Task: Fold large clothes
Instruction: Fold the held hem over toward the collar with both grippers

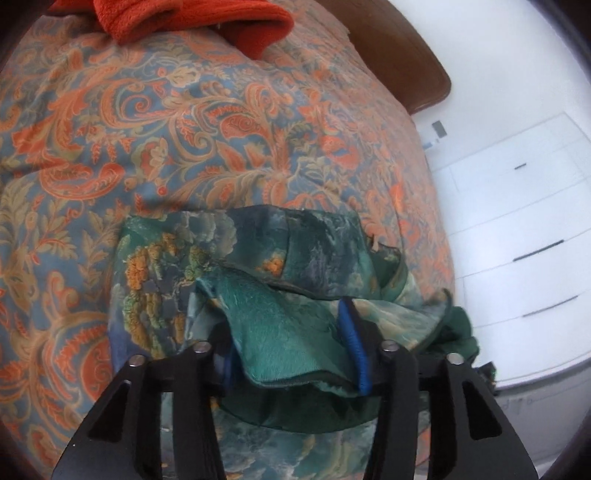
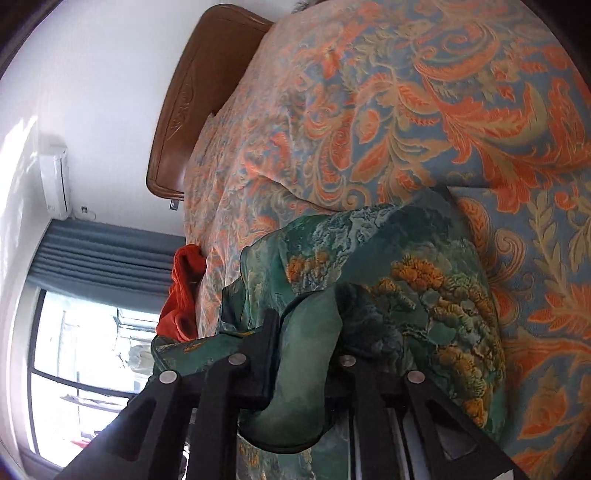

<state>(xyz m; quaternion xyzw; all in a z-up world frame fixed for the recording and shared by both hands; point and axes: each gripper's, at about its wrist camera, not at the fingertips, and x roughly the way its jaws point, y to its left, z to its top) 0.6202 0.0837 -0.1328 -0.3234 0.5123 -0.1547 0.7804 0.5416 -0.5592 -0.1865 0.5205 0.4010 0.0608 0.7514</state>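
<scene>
A green silky garment [image 1: 221, 251] printed with orange and yellow trees lies partly folded on the bed's paisley cover [image 1: 184, 129]. My left gripper [image 1: 288, 332] stands open, with a loose fold of the garment draped between its blue pads [image 1: 354, 343], which stand well apart. In the right wrist view the same garment [image 2: 406, 277] lies bunched on the cover [image 2: 406, 92]. My right gripper [image 2: 306, 314] is nearly closed on a thick green fold that fills the gap between its fingers; the right fingertip is hidden by cloth.
A red fleece [image 1: 192, 18] lies at the far side of the bed, also seen as the red fleece [image 2: 184, 288]. A brown headboard [image 1: 406, 62] meets a white wall. White drawers [image 1: 517, 221] stand beside the bed. A window [image 2: 85, 350] with a blue curtain [image 2: 103, 254] is beyond.
</scene>
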